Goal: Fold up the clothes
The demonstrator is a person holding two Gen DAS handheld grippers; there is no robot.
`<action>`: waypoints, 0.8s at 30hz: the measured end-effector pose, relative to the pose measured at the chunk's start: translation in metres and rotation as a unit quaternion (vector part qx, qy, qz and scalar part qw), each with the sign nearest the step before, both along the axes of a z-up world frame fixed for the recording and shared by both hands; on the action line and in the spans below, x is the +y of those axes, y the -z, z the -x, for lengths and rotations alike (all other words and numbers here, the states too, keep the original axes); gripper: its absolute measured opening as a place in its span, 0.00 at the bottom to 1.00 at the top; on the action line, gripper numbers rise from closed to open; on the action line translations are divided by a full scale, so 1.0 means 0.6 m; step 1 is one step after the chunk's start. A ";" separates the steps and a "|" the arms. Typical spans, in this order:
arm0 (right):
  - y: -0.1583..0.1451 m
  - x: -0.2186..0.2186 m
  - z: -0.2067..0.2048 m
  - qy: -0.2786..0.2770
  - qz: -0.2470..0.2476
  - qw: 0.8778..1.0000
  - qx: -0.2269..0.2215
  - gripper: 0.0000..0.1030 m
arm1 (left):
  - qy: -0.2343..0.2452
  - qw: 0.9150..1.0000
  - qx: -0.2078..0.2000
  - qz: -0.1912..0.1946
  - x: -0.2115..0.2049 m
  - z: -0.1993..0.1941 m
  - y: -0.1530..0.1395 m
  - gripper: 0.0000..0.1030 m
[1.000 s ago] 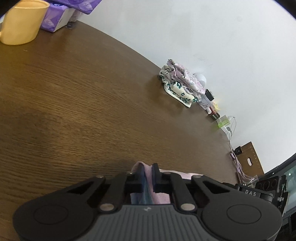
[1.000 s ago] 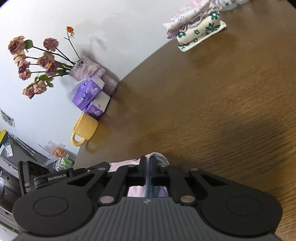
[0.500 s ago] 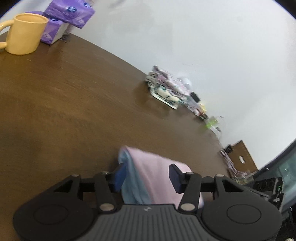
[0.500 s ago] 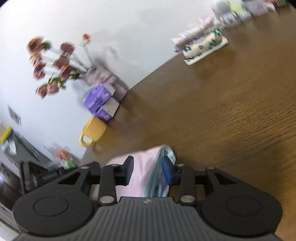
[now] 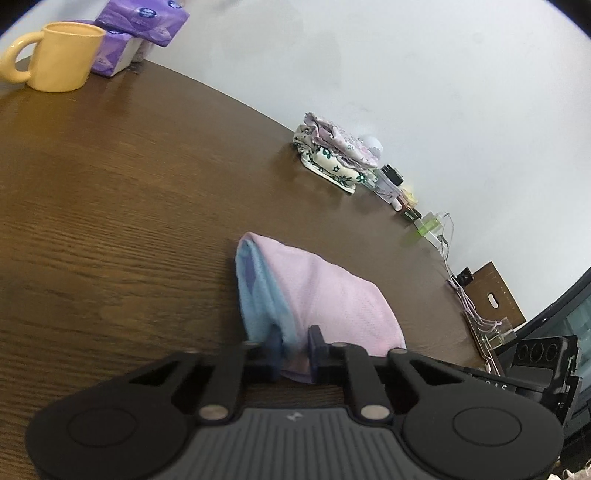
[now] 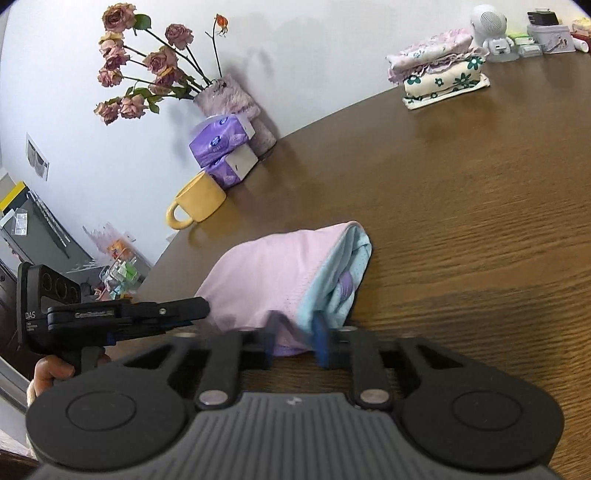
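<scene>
Two claws [image 5: 295,341] [image 6: 293,332], one folded garment [image 5: 314,291], one mug [image 5: 61,55]

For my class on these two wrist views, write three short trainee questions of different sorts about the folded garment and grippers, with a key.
1. True or false: the pink and blue garment lies on the table.
2. The yellow mug stands nearest: A the tissue packs, B the floral folded pile, C the white speaker.
3. Fill in: the left gripper and right gripper each stand ____ around the garment's near edge.

Key: 1 true; 2 A; 3 open.
</scene>
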State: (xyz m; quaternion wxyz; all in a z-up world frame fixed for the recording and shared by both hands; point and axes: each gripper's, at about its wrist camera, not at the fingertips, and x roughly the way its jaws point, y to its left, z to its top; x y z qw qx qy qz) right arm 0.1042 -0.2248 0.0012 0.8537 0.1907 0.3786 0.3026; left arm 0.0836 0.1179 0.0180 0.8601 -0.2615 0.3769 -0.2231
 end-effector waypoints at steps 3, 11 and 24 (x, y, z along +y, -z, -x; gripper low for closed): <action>0.003 -0.007 0.004 0.003 -0.006 1.000 0.000 0.05 | -0.002 1.000 0.002 0.003 0.002 0.004 0.006 0.07; 0.001 -0.013 0.014 0.004 0.002 1.000 -0.001 0.03 | -0.005 1.000 0.008 0.010 0.006 0.009 0.018 0.09; -0.014 -0.012 -0.014 0.031 -0.019 0.999 0.015 0.27 | -0.022 0.999 0.030 0.023 0.012 -0.017 0.010 0.14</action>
